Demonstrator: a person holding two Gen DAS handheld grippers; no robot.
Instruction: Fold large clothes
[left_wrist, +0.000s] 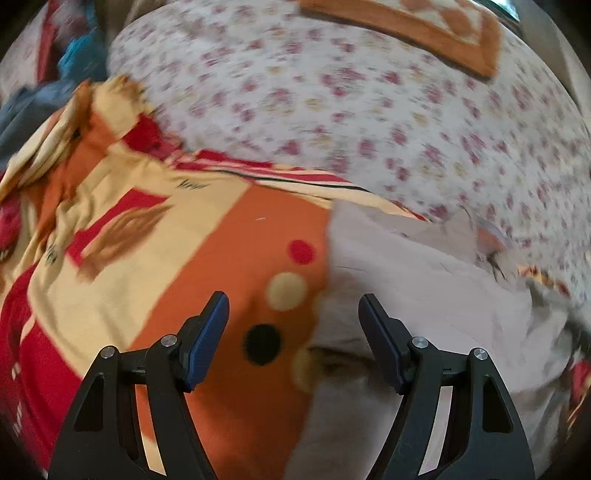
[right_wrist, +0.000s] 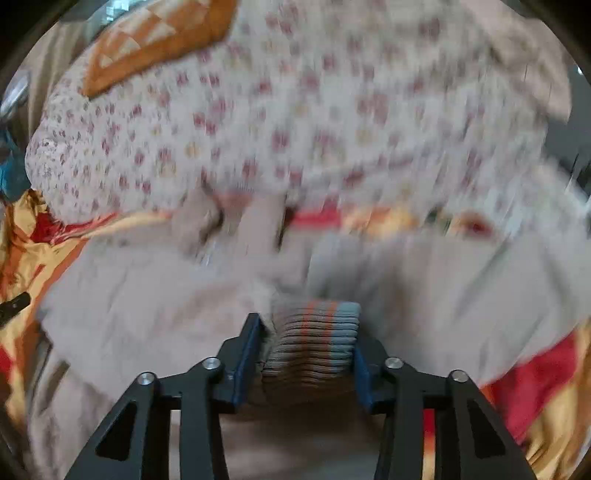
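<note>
A pale pinkish-grey garment (left_wrist: 413, 295) lies spread on a bed, over an orange, red and cream patterned sheet (left_wrist: 155, 236). My left gripper (left_wrist: 293, 321) is open and empty, hovering over the garment's left edge where it meets the sheet. In the right wrist view the same garment (right_wrist: 147, 302) fills the middle. My right gripper (right_wrist: 308, 339) is shut on the garment's ribbed cuff (right_wrist: 317, 332), which has grey, orange and blue stripes and is bunched between the pads. Both views are blurred by motion.
A white quilt with small red flowers (left_wrist: 351, 110) lies beyond the garment, also in the right wrist view (right_wrist: 295, 122). An orange checked cushion (left_wrist: 424, 26) sits on it. Blue and dark clothes (left_wrist: 74, 62) are piled at the far left.
</note>
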